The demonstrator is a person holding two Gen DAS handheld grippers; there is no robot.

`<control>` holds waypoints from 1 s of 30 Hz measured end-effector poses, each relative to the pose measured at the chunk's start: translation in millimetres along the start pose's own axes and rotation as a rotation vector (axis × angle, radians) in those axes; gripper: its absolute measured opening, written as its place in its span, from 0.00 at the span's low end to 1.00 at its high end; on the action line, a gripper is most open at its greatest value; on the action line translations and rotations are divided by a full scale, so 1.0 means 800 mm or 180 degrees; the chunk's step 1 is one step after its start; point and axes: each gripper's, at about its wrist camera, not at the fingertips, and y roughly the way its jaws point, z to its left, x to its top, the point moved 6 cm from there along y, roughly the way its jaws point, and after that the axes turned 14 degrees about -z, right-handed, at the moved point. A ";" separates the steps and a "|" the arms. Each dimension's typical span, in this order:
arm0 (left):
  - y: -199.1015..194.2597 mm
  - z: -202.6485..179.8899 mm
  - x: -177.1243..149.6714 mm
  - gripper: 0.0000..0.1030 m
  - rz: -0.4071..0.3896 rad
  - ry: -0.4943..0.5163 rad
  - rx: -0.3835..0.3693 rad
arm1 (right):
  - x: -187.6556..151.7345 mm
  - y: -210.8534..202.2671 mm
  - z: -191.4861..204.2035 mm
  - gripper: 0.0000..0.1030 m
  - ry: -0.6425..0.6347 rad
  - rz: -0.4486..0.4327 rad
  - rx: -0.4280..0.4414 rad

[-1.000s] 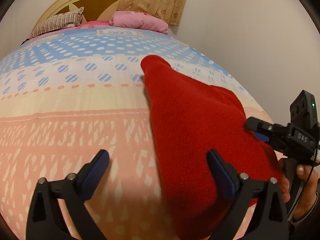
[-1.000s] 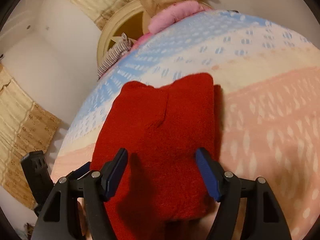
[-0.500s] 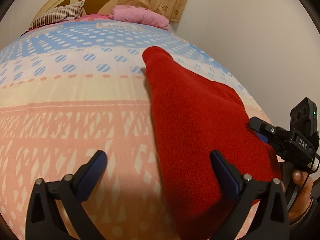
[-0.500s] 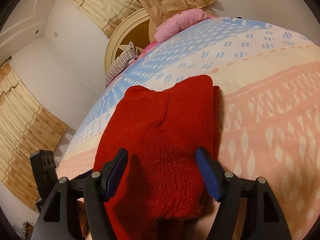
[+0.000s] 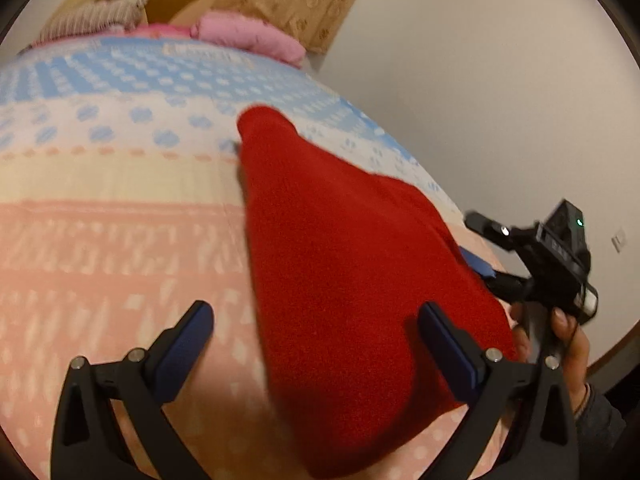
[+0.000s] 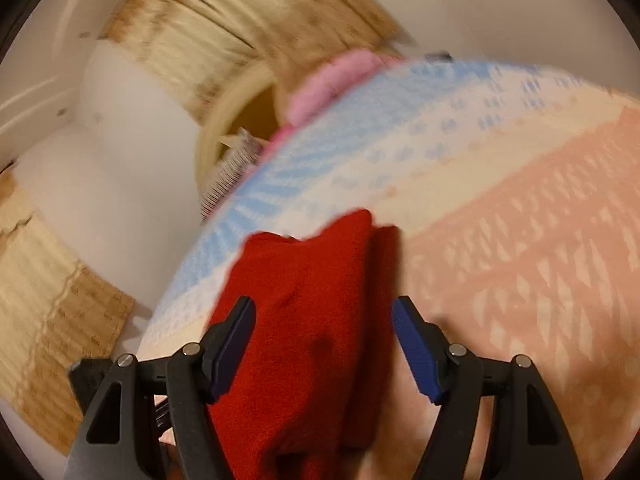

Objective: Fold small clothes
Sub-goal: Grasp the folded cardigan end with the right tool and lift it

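both the left gripper (image 5: 316, 344) and the right gripper (image 6: 324, 344) hang with fingers spread, pinching nothing, over the near end of the red knit garment (image 5: 344, 248). the garment lies folded on the bedspread (image 5: 120, 220), near its right edge. a careless pinch could catch only the top layer and undo the fold.

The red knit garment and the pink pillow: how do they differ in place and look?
The red knit garment lies near the claws, on the sheet's peach part; the pink pillow sits far off at the bed's head. The garment is deep red and flat; the pillow is pale and plump. Both rest on the bed.
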 end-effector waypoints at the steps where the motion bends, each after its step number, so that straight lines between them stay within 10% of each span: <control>1: 0.005 0.003 -0.002 1.00 0.0067 -0.0039 0.0008 | 0.001 0.006 -0.002 0.69 0.0028 0.0037 -0.0010; 9: 0.006 0.001 -0.005 0.97 0.0103 -0.0086 -0.0110 | 0.006 0.065 -0.027 0.69 0.0227 0.0435 -0.0158; 15: 0.012 -0.013 -0.009 0.68 0.0198 -0.0062 -0.0238 | 0.004 0.093 -0.020 0.68 0.0230 0.0596 0.0129; 17: 0.010 -0.015 -0.009 0.58 0.0213 -0.0087 -0.0209 | -0.005 0.103 -0.015 0.34 0.0173 0.0743 0.0166; 21: -0.002 -0.018 -0.004 0.42 0.0254 -0.0180 -0.0086 | -0.007 0.100 -0.004 0.29 0.0191 0.0744 0.0282; 30: -0.087 -0.023 -0.005 0.40 0.0102 0.0061 0.0115 | -0.019 0.077 0.057 0.28 0.0135 0.0694 0.0666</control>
